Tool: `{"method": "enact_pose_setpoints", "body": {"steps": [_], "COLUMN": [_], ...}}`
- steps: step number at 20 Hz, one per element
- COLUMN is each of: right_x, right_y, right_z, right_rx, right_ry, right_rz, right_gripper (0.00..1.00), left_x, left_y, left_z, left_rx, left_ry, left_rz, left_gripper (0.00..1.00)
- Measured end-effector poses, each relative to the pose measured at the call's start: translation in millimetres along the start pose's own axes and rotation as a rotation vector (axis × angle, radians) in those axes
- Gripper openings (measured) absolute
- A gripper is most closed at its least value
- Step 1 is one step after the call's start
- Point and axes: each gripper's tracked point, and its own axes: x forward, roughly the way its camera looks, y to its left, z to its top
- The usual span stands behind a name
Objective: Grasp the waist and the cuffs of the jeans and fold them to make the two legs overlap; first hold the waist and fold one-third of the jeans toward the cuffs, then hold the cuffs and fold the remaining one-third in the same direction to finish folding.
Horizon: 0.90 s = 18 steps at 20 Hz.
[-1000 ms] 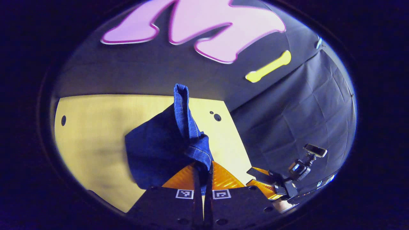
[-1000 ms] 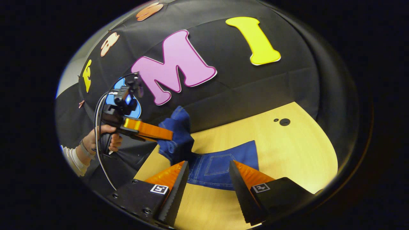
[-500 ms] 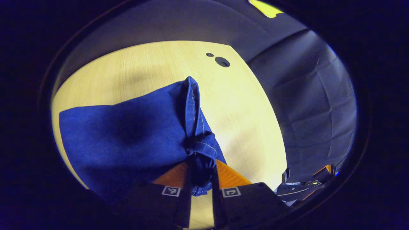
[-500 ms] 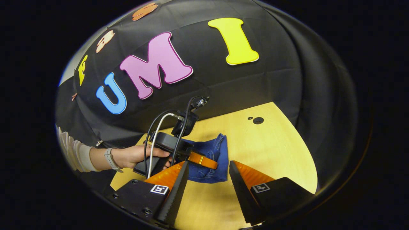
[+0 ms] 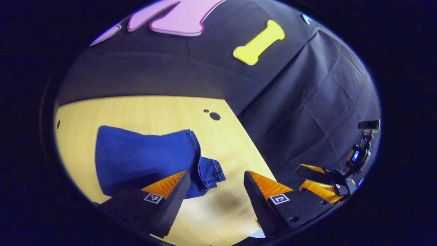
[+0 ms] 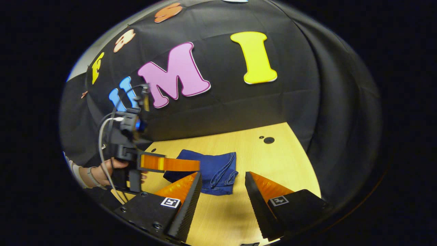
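Two grippers, both with fingers spread and holding nothing: left gripper (image 5: 213, 179), right gripper (image 6: 222, 179). One pair of jeans (image 6: 208, 167), folded compact, lying centre frame on the wooden table (image 6: 273, 164). Finishing advice: lift clear straight upward, avoid snagging the loose cuff hem (image 5: 210, 171), and check edges stay aligned.
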Motion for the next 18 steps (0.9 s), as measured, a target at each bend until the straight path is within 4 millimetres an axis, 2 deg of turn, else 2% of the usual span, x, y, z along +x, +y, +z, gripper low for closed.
{"method": "enact_pose_setpoints", "body": {"steps": [3, 6, 8, 9, 10, 13, 14, 16, 18], "right_x": [-48, -97, -134, -151, -166, -199, -205, -216, -221], "right_y": [24, 60, 82, 90, 98, 112, 114, 121, 130], "right_z": [26, 51, 69, 76, 86, 105, 107, 111, 114], "right_rx": [-0.128, -0.213, -0.241, -0.253, -0.259, -0.249, -0.249, -0.255, -0.274], "right_ry": [-0.092, -0.163, -0.219, -0.246, -0.282, -0.374, -0.391, -0.424, -0.45], "right_rz": [-0.015, -0.036, -0.04, -0.051, -0.063, -0.096, -0.105, -0.108, -0.102], "right_gripper": [0.79, 0.78, 0.8, 0.81, 0.82, 0.85, 0.9, 0.96, 0.96], "left_x": [-96, -186, -235, -253, -263, -298, -309, -339, -358], "left_y": [-17, -47, -68, -75, -77, -86, -87, -87, -87], "left_z": [2, -18, -33, -38, -45, -53, -50, -41, -36], "left_rx": [0.147, 0.177, 0.137, 0.124, 0.115, 0.116, 0.123, 0.137, 0.133], "left_ry": [-0.239, -0.405, -0.476, -0.501, -0.526, -0.573, -0.599, -0.646, -0.674], "left_rz": [0.094, 0.2, 0.235, 0.25, 0.266, 0.294, 0.307, 0.342, 0.357], "left_gripper": [0.97, 0.96, 0.96, 0.96, 0.96, 0.96, 0.96, 0.96, 0.96]}}
